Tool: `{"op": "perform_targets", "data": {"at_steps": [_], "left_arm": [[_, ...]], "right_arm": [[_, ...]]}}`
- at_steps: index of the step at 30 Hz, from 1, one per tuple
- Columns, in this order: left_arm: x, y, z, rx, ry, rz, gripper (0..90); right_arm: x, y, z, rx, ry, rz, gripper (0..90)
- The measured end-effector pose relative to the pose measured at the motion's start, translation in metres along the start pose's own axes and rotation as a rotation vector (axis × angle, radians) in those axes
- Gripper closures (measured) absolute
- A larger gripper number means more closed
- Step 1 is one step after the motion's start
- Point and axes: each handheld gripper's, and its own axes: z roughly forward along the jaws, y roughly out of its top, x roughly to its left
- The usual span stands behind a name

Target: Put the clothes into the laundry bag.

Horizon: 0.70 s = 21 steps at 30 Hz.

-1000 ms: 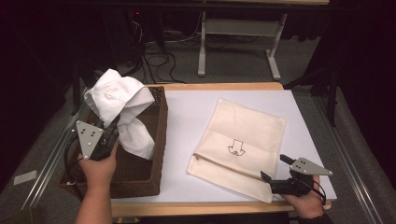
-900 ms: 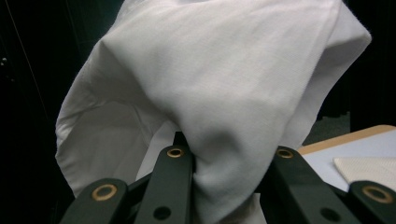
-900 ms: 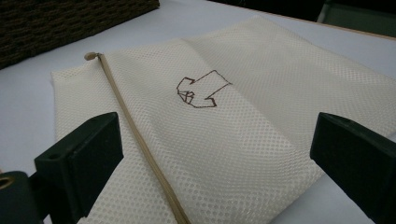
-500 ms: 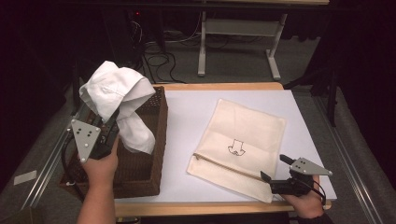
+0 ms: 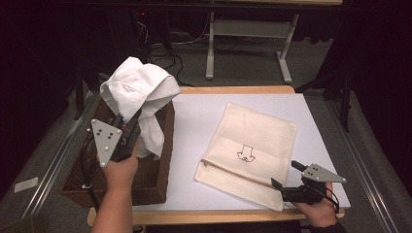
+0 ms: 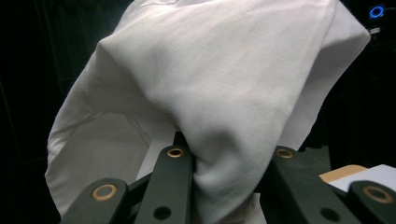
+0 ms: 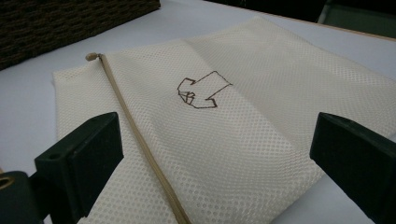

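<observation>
A white cloth hangs bunched above a dark wicker basket at the table's left. My left gripper is shut on its lower folds, and a tail of it droops toward the basket. In the left gripper view, the cloth billows over the left gripper, with a fold pinched between the jaws. A cream mesh bag with a zip and a dark line emblem lies flat at centre right. My right gripper stands open at the bag's near corner, jaws wide over the bag, right gripper.
The white tabletop has a wooden front edge. The basket's wall stands beyond the bag's zip end. Metal rails run along the table's left side, and a desk frame stands on the floor beyond.
My left gripper has risen and drifted right with the cloth, lifting it higher over the basket. The right gripper and the bag have stayed put.
</observation>
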Motion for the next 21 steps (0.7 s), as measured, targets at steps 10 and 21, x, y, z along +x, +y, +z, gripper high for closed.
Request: {"op": "perform_targets", "data": {"at_steps": [10,21], "left_arm": [[-0.033,0.009,0.013,-0.030,-0.069,-0.015,78.6],[-0.065,0.014,0.027,-0.044,-0.139,-0.025,78.6]], "right_arm": [[-0.001,0.000,-0.001,-0.005,0.003,-0.006,3.1],[-0.001,0.000,-0.001,-0.010,0.001,-0.005,3.1]]}}
